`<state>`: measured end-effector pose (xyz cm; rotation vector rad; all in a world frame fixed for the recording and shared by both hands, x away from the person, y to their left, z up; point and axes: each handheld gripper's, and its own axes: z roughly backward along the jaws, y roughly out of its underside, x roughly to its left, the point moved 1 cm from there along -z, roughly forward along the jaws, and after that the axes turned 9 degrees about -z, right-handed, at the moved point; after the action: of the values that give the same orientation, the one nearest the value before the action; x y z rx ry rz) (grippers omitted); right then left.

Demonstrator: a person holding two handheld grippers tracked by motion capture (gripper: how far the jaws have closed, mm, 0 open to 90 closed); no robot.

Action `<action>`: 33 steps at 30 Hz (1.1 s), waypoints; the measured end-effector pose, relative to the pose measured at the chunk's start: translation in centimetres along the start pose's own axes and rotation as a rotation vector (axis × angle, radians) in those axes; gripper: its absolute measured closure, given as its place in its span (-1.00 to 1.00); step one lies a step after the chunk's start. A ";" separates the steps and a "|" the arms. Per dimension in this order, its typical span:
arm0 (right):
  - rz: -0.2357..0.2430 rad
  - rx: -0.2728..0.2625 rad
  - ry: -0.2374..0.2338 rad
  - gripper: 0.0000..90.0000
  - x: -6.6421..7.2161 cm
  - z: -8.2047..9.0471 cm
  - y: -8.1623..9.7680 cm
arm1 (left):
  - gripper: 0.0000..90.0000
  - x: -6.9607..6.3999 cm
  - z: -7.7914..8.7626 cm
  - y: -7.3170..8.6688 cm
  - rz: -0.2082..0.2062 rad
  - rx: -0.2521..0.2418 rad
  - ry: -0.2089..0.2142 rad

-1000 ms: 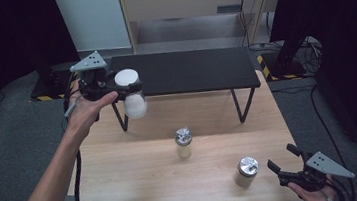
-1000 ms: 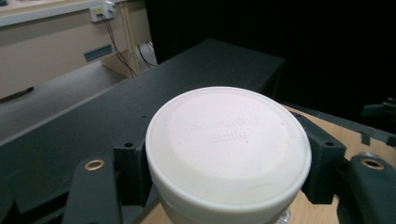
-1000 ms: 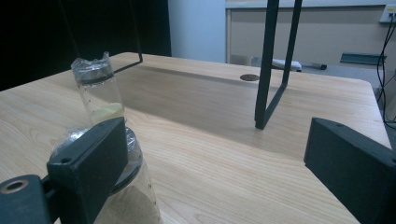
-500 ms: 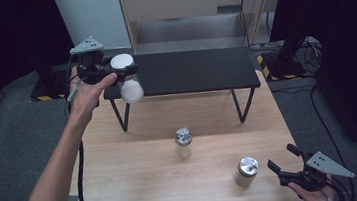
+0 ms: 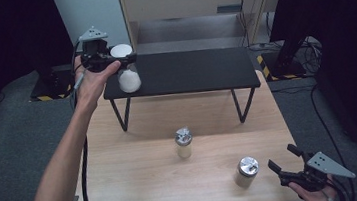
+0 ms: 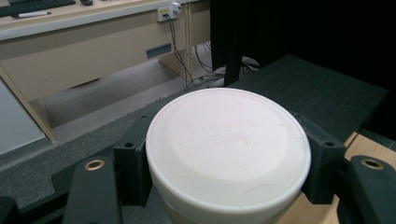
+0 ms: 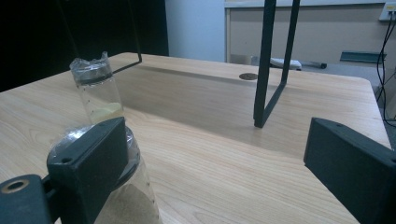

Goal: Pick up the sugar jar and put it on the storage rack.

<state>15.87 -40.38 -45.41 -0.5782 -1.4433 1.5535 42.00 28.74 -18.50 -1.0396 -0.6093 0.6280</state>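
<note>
The white-lidded jar point(image 5: 126, 70) hung at the left end of the black shelf point(image 5: 183, 72), its body just over that shelf's front left corner, with dark floor to the left and the shelf's top bare to the right. The wooden bench point(image 5: 149, 179) lay open between the shelf legs and its near edge, apart from two foil-capped bottles: the middle bottle point(image 5: 184, 142) stood by itself, the near bottle point(image 5: 247, 171) close to the right front corner.

The left gripper point(image 5: 121, 62) had its fingers point(image 6: 133, 165) pinching the jar just under its lid, one pad on each side, as the left gripper view showed. The right gripper point(image 5: 286, 162) sat low at the bench's right front corner, its fingers point(image 7: 91, 161) spread wide and touching nothing; the near bottle stood just beside them.

In the right gripper view one finger hid much of the near bottle. The jar's raised lid lettering was too faint to read, and whether the jar's base touched the shelf could not be told.
</note>
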 end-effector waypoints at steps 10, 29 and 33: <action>-0.001 -0.004 -0.001 -0.84 -0.1 0.1 0.1 | -0.27 0.3 -2.4 -0.6 0.035 0.004 -0.030; -0.006 -0.004 0.003 -0.84 -0.2 0.3 0.2 | -0.27 0.8 -3.8 -0.2 0.082 0.015 -0.079; -0.007 -0.004 0.003 -0.84 -0.2 0.3 0.2 | -0.27 1.0 -3.9 0.0 0.087 0.021 -0.077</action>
<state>15.68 -40.70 -45.57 -0.5773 -1.4448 1.5439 45.46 27.14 -19.79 -1.0295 -0.6258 0.7520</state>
